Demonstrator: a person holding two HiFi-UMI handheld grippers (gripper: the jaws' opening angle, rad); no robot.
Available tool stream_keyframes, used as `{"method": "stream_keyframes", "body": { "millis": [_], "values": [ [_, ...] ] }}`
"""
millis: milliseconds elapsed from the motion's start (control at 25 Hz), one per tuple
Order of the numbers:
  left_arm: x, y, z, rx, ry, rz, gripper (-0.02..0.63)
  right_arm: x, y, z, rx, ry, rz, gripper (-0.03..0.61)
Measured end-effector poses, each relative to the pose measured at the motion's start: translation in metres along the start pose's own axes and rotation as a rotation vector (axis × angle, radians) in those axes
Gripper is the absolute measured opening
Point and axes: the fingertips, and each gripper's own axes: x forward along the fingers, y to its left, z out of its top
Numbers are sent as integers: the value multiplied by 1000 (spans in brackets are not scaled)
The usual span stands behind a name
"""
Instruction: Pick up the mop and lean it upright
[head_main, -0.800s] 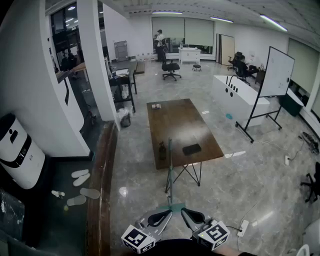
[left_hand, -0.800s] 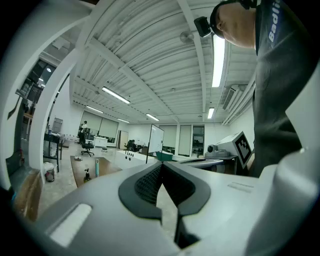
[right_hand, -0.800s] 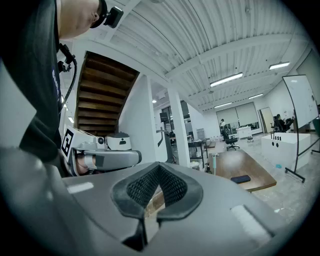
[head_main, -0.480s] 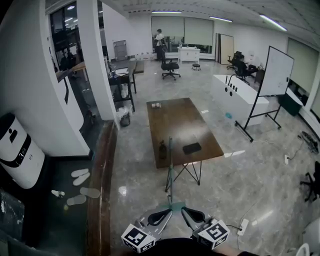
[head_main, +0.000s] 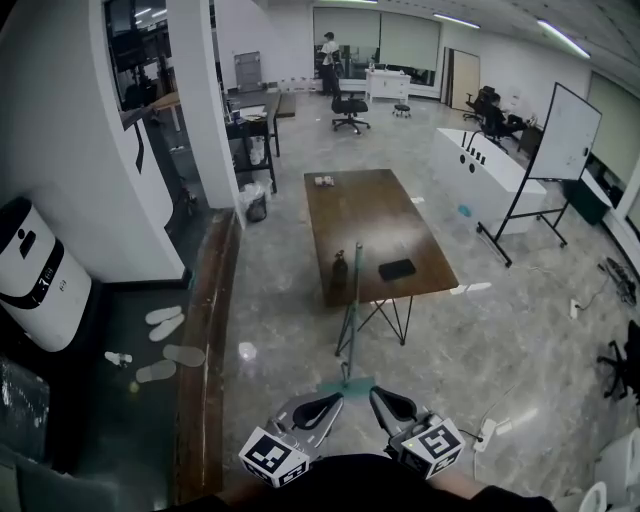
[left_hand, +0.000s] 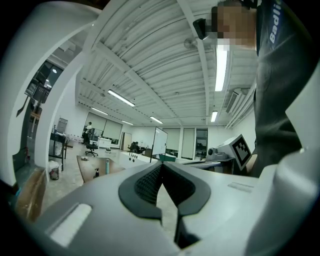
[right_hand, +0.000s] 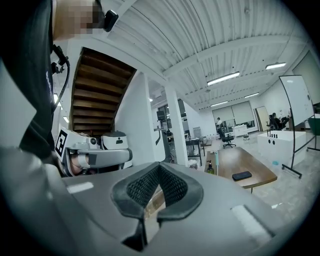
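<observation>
A wide office floor seen from above, looking steeply down. A mop (head_main: 354, 310) stands nearly upright in the middle of the view. Its teal head (head_main: 347, 384) sits on the grey tiled floor, and its thin green handle rises to the near edge of a long brown table (head_main: 370, 215). The top of the handle is just beside a dark bottle (head_main: 339, 270) standing on that table. A black phone (head_main: 397, 269) lies flat on the table, to the right of the bottle. At the bottom of the view a person holds two grippers side by side, both pointing toward the mop's head, which lies just ahead of their tips. The left gripper (head_main: 322, 408) has its jaws pressed together with nothing between them, as its own view shows. The right gripper (head_main: 390, 405) is likewise closed and empty. Neither one holds the mop. A whiteboard on a stand (head_main: 570, 130) is at the right, well apart from the table. Pale slippers (head_main: 165, 320) lie on a darker patch of floor at the left.
</observation>
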Motion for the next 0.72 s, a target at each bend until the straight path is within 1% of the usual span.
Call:
{"method": "stream_keyframes", "body": {
  "millis": [120, 240, 360, 560, 720],
  "values": [
    [-18, 16, 3, -8, -1, 23, 20, 15, 12, -2, -2, 15, -8, 5],
    [-37, 29, -5, -28, -4, 18, 20, 30, 23, -7, 1, 27, -25, 5],
    [-53, 43, -3, -37, 3, 24, 20, 43, 31, -11, 4, 34, -52, 5],
    [-73, 61, -7, -47, 2, 3, 20, 55, 42, -19, -10, 32, -95, 6],
    [-79, 71, -8, -56, -2, -7, 20, 60, 51, -17, -1, 56, -120, 6]
  ]
}}
